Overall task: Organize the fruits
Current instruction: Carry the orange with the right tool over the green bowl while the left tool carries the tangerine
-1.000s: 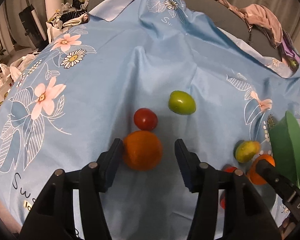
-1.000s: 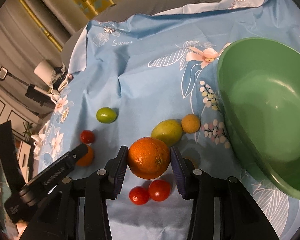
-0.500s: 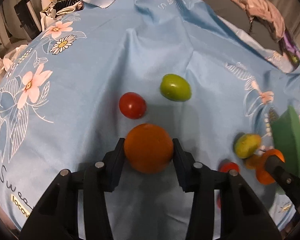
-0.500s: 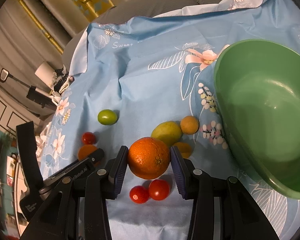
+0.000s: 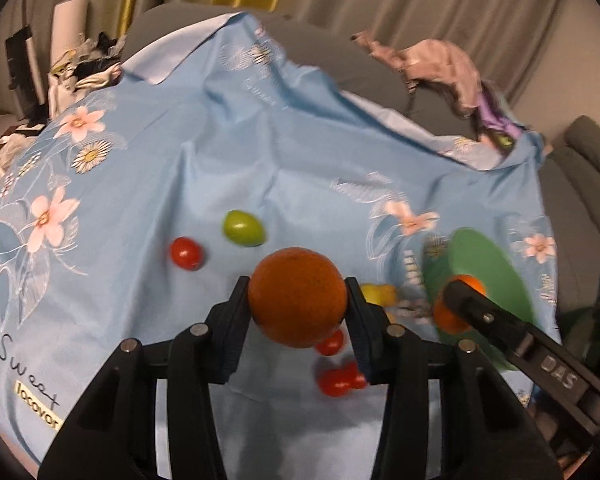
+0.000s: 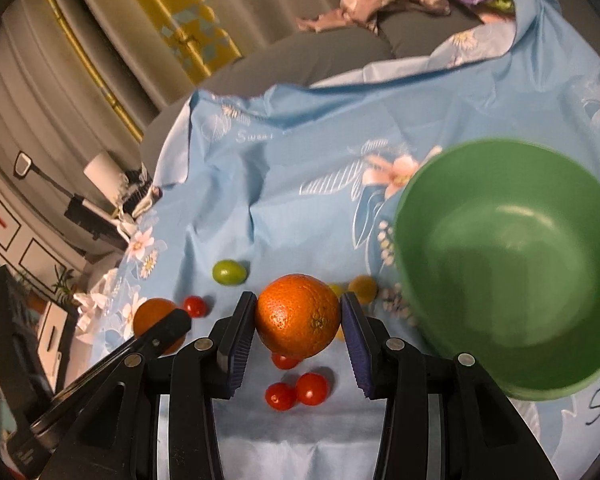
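Observation:
My left gripper [image 5: 298, 308] is shut on a dull orange [image 5: 297, 297] and holds it above the blue floral cloth [image 5: 220, 152]. My right gripper [image 6: 298, 316] is shut on a bright orange [image 6: 298, 315], lifted beside the green bowl [image 6: 512, 264]. The bowl also shows in the left wrist view [image 5: 488, 276], with the right gripper's orange [image 5: 456, 300] in front of it. On the cloth lie a green fruit [image 5: 244, 228], a red tomato [image 5: 185, 253], a yellow-green fruit [image 5: 376, 294] and several small tomatoes [image 6: 296, 390].
A small yellow fruit [image 6: 363, 289] lies by the bowl's left side. Clothes [image 5: 440, 60] are heaped on a grey sofa [image 5: 580, 184] behind the cloth. Clutter [image 5: 84, 68] sits at the far left edge.
My left gripper closed on the dull orange and lifted it up off the cloth, moving right toward the bowl. My right gripper rose with its orange still held.

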`<state>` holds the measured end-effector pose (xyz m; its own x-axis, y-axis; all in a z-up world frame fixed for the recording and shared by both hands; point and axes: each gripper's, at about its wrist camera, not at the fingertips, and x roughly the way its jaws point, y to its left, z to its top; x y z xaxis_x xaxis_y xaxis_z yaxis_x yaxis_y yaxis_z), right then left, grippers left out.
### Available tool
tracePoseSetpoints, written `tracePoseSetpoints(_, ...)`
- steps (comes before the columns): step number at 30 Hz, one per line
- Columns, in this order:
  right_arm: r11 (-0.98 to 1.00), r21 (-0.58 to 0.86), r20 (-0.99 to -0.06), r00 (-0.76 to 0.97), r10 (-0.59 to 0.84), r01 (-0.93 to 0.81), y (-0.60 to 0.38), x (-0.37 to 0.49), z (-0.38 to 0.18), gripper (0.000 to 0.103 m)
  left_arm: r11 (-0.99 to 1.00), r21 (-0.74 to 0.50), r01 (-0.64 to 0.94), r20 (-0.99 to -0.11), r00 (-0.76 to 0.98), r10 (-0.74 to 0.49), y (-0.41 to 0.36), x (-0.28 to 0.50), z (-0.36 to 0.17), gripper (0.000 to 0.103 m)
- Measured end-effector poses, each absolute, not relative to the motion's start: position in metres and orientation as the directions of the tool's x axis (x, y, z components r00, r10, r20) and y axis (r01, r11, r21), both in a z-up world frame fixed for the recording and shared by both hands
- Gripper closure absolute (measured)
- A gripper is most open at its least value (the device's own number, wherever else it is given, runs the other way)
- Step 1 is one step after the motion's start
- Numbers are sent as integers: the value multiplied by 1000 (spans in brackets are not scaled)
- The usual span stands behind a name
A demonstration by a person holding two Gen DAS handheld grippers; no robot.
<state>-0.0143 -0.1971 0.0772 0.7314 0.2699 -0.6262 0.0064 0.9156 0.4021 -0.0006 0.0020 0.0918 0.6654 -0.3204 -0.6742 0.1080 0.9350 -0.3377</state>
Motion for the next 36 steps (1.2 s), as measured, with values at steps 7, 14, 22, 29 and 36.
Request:
tracePoseSetpoints(7,917,392,-590,784,192,70,-224,-28,92,58,916,-320,241,-636,663,-396,-35,-4,117,58)
tracePoseSetpoints(14,895,419,-560,819,122,153,-266,-34,97,58,876,-291,385,-649,593,-477,-89,11,129,58)
tracePoseSetpoints(22,836,479,-592,802,83,266,-309,-35,79,58,823,-270,501,-678,508,-531,-143,30,116,58)
tracePoseSetpoints(29,817,465,-635,772,38,342,-322,-34,67,58,801,-310,512,-726,417,-547,-165,38,88,58)
tracePoseSetpoints(36,810,439,-658,753,-5,388,-329,-36,62,58,796,-317,515,-731,402,-551,-171,37,83,58)
